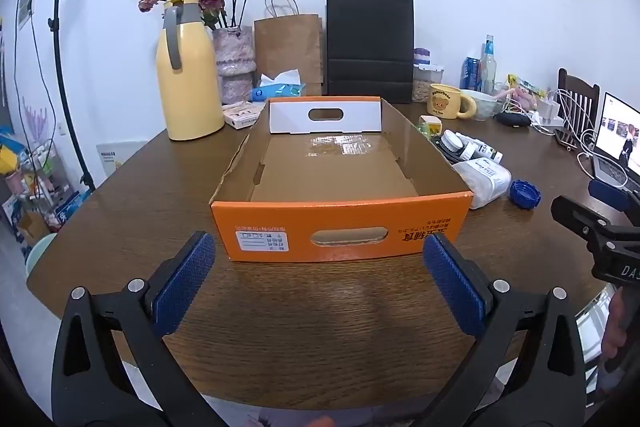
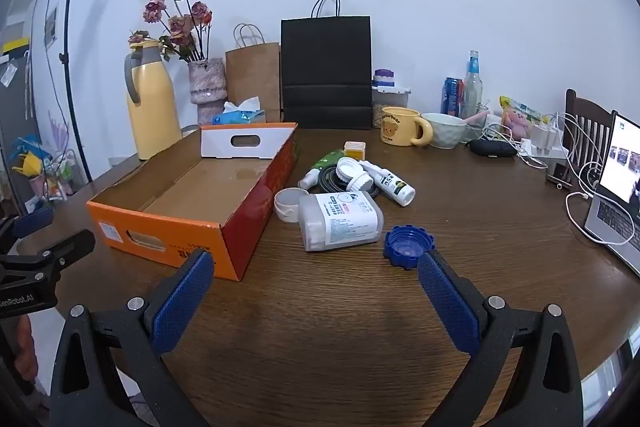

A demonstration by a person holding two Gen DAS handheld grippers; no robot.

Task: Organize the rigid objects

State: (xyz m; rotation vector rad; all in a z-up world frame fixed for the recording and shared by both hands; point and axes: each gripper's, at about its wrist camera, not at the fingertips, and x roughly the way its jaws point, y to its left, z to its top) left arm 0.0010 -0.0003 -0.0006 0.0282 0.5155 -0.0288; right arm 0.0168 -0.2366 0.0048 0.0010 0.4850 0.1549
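the shallow orange cardboard box (image 1: 340, 227) with cut-out handles sits open on the dark brown wooden table (image 1: 320, 327), with nothing visible inside it. the left gripper (image 1: 320, 275) hangs just in front of the box's near wall, its blue-padded jaws spread wide and holding nothing. the right gripper (image 2: 316, 287) hangs low over bare table beside the box's near right corner, jaws likewise spread wide and empty.

the loose items lie in a cluster on the table just to the right of the box. nearest the right gripper is a blue ribbed plastic cap (image 2: 408, 241), lying open side up just beyond the tip of that gripper's right finger. next to it a clear plastic container with a white printed label (image 2: 340, 221) lies on its side, touching a small white round cup (image 2: 289, 203) that sits close to the box's red side wall. behind these are two white screw lids (image 2: 352, 173), a white labelled bottle lying down (image 2: 394, 185), a green tube (image 2: 328, 161) and a small yellow cube-shaped box (image 2: 355, 148); a dark coiled thing under the lids may be a belt or a cable, which the view does not settle.

a yellow bear mug (image 2: 402, 126) and a tall yellow thermos jug (image 1: 188, 71) stand farther back.
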